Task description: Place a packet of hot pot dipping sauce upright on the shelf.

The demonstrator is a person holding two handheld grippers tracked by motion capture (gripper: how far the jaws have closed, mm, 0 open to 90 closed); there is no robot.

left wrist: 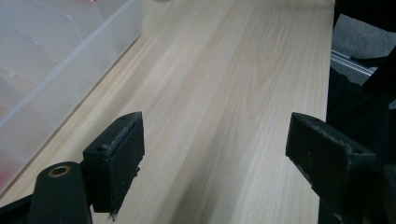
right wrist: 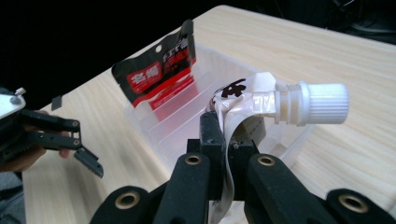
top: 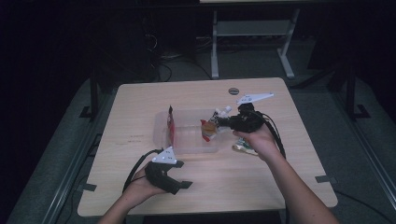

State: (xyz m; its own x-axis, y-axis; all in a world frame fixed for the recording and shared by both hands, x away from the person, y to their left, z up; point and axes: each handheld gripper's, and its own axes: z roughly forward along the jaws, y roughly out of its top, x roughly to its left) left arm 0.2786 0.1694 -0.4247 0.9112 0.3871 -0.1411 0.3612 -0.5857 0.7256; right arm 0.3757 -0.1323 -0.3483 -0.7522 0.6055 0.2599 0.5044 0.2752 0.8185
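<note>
The left claw is resting wide open at 7 o'clock on the surface. The right claw is pinching a spouted pouch (white cap) over the clear bin, whose 9 o'clock end is holding a red packet.

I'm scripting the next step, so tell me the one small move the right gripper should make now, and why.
Probably ease the right gripper forward and down over the clear bin. Its jaws are shut on the spouted pouch, the bin's slots beyond the red packet look free, and the open left gripper rests aside.
</note>
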